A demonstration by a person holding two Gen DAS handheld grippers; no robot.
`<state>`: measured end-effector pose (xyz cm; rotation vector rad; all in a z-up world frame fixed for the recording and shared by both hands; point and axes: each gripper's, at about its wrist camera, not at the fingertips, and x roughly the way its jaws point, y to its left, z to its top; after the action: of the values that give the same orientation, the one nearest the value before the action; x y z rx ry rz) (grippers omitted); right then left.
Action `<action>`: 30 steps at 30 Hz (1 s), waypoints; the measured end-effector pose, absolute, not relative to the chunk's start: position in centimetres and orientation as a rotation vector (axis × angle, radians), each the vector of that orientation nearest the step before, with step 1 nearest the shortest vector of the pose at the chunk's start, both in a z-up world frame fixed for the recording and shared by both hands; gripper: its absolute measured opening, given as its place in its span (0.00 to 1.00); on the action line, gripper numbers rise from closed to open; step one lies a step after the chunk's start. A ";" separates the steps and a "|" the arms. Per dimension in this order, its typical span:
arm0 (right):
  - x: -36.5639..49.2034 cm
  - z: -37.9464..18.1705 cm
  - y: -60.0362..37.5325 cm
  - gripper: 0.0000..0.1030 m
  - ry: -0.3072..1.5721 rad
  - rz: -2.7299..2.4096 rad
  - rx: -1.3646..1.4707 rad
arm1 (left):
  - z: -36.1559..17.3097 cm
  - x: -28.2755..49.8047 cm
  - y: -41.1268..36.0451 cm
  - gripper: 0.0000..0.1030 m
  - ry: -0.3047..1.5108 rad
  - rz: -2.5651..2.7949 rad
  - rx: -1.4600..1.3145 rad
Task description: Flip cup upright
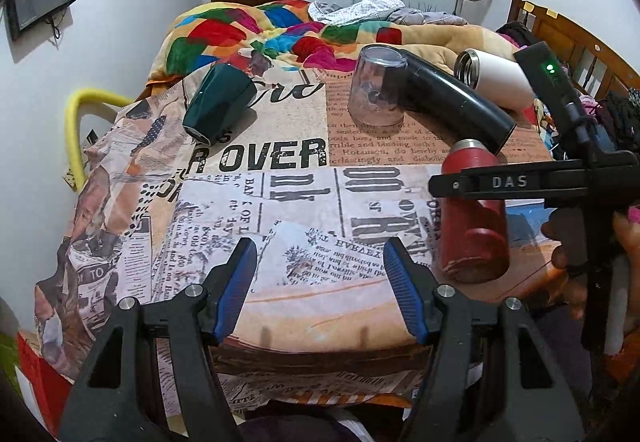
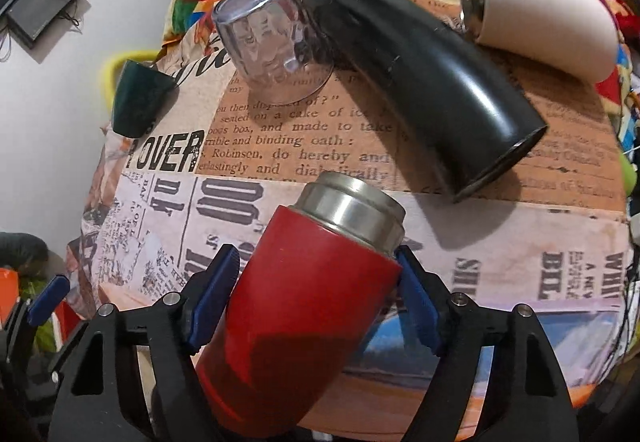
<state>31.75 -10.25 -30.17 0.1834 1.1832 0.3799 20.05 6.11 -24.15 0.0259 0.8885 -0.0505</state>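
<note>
A red flask cup (image 2: 304,306) with a steel rim stands between the blue pads of my right gripper (image 2: 316,290), which grips it by the body; it leans slightly. In the left wrist view the same red cup (image 1: 474,218) stands on the table at the right, with the right gripper's bar (image 1: 520,182) across it. My left gripper (image 1: 320,282) is open and empty above the near table edge. A clear glass (image 1: 376,86) stands upside down. A dark green cup (image 1: 218,102), a black flask (image 1: 452,102) and a white flask (image 1: 496,80) lie on their sides.
The table wears a newspaper-print cloth (image 1: 280,202). Behind it is a bed with a colourful blanket (image 1: 256,30). A yellow chair back (image 1: 76,130) is at the left, a wooden headboard (image 1: 576,38) at the right.
</note>
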 end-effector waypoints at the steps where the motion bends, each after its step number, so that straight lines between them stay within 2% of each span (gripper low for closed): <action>1: 31.8 -30.1 -10.2 0.72 1.182 0.379 0.184 | -24.2 20.1 6.1 0.63 0.887 -0.049 0.026; 8: 31.5 -28.9 -9.7 0.61 1.167 0.460 0.183 | -23.7 20.2 5.9 0.63 0.872 -0.050 0.018; 20: 30.0 -23.3 -9.4 0.58 0.989 0.508 0.082 | -22.1 20.6 5.8 0.63 0.826 -0.039 0.004; 30: 30.3 -21.8 -8.5 0.58 0.913 0.483 -0.022 | -22.1 21.2 5.9 0.65 0.833 -0.039 -0.014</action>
<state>30.33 -8.55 -21.79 -0.0223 0.9133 0.4827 21.21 5.94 -22.14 -0.0143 0.8330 -0.0386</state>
